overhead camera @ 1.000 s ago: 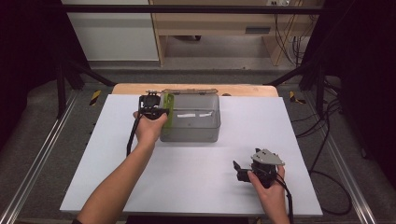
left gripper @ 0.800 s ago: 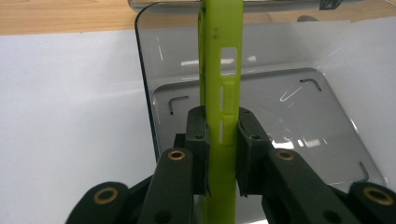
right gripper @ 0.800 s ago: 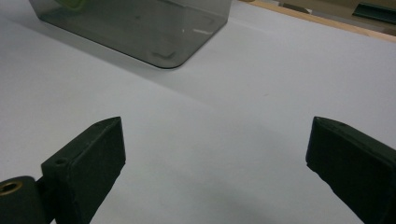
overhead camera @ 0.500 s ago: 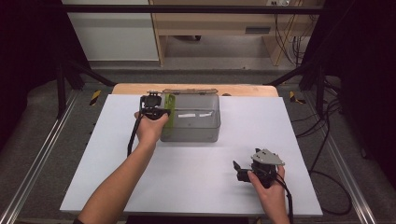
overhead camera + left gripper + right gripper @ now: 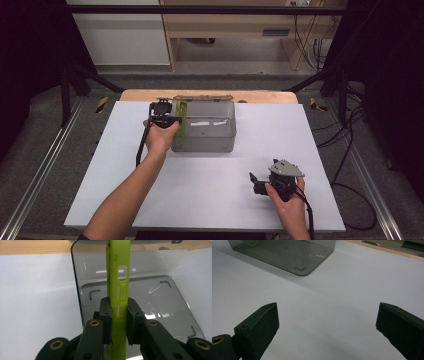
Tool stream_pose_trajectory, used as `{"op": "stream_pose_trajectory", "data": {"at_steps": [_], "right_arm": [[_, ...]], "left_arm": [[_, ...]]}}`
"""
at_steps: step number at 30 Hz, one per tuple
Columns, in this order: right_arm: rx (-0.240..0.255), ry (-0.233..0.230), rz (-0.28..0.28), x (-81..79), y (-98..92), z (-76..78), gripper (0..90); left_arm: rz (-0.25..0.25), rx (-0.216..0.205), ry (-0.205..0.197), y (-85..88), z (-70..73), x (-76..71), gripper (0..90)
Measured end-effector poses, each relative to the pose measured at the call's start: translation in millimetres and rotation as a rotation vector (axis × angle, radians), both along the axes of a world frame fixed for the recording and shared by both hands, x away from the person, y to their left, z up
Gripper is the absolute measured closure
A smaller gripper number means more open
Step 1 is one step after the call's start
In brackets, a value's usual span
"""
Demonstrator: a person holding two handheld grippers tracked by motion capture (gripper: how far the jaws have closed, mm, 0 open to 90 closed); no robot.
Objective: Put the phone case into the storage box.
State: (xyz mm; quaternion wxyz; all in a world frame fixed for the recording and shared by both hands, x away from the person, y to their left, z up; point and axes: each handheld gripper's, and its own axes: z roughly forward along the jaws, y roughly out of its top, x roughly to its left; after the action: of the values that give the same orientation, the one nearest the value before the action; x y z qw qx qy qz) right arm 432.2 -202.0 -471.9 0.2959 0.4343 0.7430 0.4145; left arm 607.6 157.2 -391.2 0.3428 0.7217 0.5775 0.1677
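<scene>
White sheeting is covering the worktop [image 5: 200,200], with a strip of bare wood showing along its far edge and dark floor and cables lying beyond. I am holding my left hand-held gripper [image 5: 117,315] over the near left corner of a clear grey plastic box [image 5: 207,135], which is sitting toward the far edge, a little left of the middle. Its pads are pinching a lime-green phone case [image 5: 117,290] by its sides, and the case is standing on edge inside the box, close against the box's left wall. My right hand-held gripper [image 5: 327,327] is resting low near the near right corner of the worktop, well apart from the box, with its jaws spread wide and nothing but white surface lying between them. In the high view it [image 5: 257,182] is pointing left.
</scene>
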Motion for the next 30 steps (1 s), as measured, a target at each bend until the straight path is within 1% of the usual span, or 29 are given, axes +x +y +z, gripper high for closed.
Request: {"op": "stream_pose_trajectory", "data": {"at_steps": [8, 17, 21, 30], "right_arm": [[-0.006, 0.003, 0.001, 0.5, 0.2, -0.7, 5.1], [-0.007, 0.007, 0.000, 0.8, 0.2, -1.3, 5.1], [-0.005, 0.010, 0.000, 0.8, 0.4, -1.4, 5.1], [-0.009, 0.012, 0.001, 1.1, 0.6, -2.0, 5.2]], "left_arm": [[0.009, -0.001, 0.002, 1.4, -0.5, 1.9, 77.3], [0.007, 0.001, 0.005, 1.5, -0.8, 4.1, 77.2], [0.009, -0.006, 0.006, 2.1, -1.3, 5.6, 77.1], [0.001, -0.003, -0.005, 1.4, -2.5, 6.6, 76.8]]}}
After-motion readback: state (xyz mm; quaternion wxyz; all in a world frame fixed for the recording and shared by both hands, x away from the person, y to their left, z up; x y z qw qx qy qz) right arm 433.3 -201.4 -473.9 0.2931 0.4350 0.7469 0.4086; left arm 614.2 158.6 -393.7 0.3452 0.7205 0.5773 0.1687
